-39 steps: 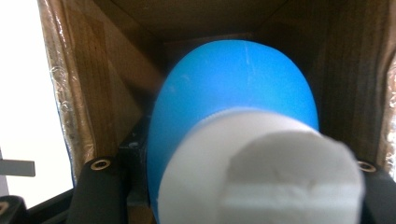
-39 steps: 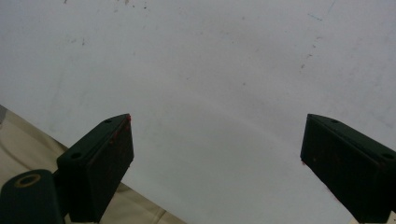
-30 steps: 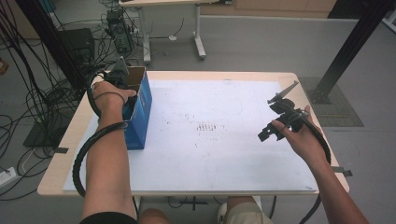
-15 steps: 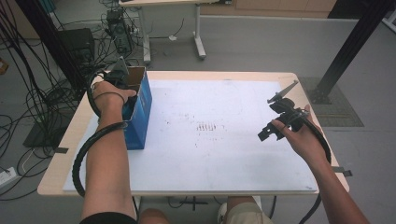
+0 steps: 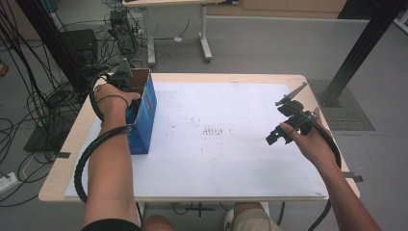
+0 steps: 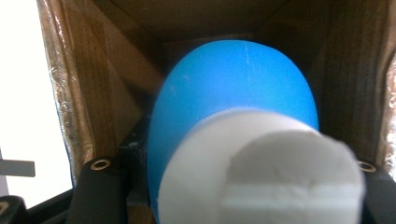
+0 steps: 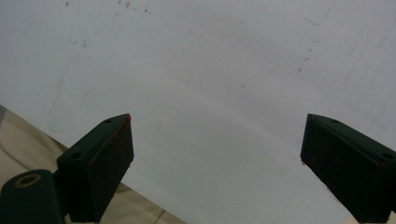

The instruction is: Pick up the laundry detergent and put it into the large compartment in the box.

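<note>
**Left hand-held gripper holds a blue-and-white thing inside the box**

The left hand-held gripper [image 5: 126, 77] reaches into the open box [image 5: 144, 113] at the tabletop's [image 5: 231, 163] nine o'clock edge, clamped on a blue-and-white thing [image 6: 243, 140] whose long axis runs along the jaws, toward the box floor. At three o'clock, well apart, the right hand-held gripper [image 5: 279, 137] hovers, jaws wide apart, holding nothing.

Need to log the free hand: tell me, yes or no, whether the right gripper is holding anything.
No: in the right gripper view the right gripper has its jaws standing wide apart over the bare white table, with nothing between them.
</note>
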